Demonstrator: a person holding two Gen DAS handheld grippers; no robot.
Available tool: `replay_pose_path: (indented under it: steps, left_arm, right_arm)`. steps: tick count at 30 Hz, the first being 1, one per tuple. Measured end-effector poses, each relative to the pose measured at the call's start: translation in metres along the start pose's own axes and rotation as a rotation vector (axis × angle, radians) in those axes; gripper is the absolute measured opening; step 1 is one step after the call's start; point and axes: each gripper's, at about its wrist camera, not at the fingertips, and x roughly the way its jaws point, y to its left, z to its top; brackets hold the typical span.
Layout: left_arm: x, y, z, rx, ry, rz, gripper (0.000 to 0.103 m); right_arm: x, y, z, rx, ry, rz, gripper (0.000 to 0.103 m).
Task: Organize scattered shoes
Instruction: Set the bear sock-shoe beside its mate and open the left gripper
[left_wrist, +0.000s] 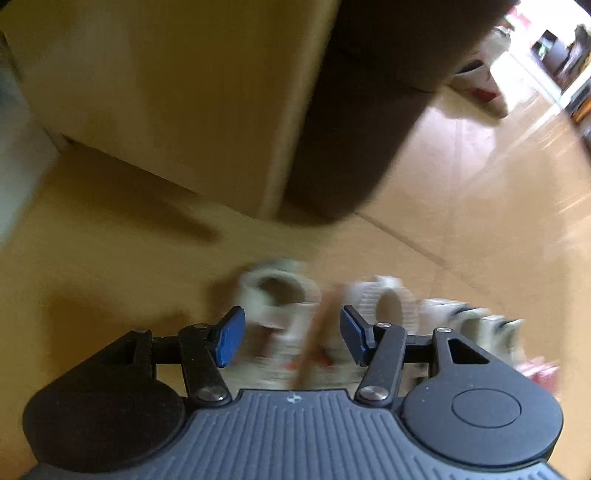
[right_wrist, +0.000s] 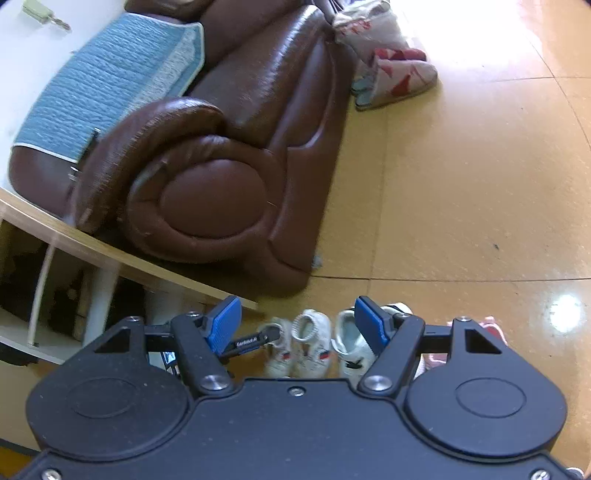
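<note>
Fingers (right_wrist: 223, 326) of both grippers stand apart above white shoes (right_wrist: 312, 347).

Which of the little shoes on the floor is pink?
The pink shoe at the right end of the row, half hidden behind the right gripper. The other shoes beside it are white.

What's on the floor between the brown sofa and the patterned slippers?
Nothing; in the right wrist view the slippers sit right beside the sofa, with only a thin strip of bare floor between.
</note>
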Motion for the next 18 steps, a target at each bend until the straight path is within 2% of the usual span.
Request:
replay_pose_path:
  steps: [2,5,9,12,16,18]
  left_arm:
    - [0.006,0.013,-0.008,0.009,0.024,0.026,0.056]
    - [0.022,0.028,-0.021,-0.043,0.061,-0.041,0.056]
    - [0.04,0.021,-0.03,0.032,0.077,-0.049,0.056]
    - [0.047,0.015,-0.033,0.052,0.07,-0.08,0.065]
    - [0.054,-0.006,-0.032,0.185,0.042,-0.076,0.069]
    - [0.058,-0.005,-0.032,0.166,0.042,-0.085,0.07]
  right_arm:
    - [-0.001,0.001,0.0,-0.004,-0.002,-0.002,0.07]
    - [0.0,-0.002,0.0,-0.003,0.002,-0.014,0.07]
    - [0.005,-0.006,0.002,0.008,0.009,-0.025,0.07]
    - [0.014,-0.005,0.003,-0.001,0.024,-0.03,0.07]
    - [0.026,-0.004,0.002,-0.008,0.05,-0.036,0.071]
    - [0.03,-0.003,0.001,-0.015,0.059,-0.041,0.071]
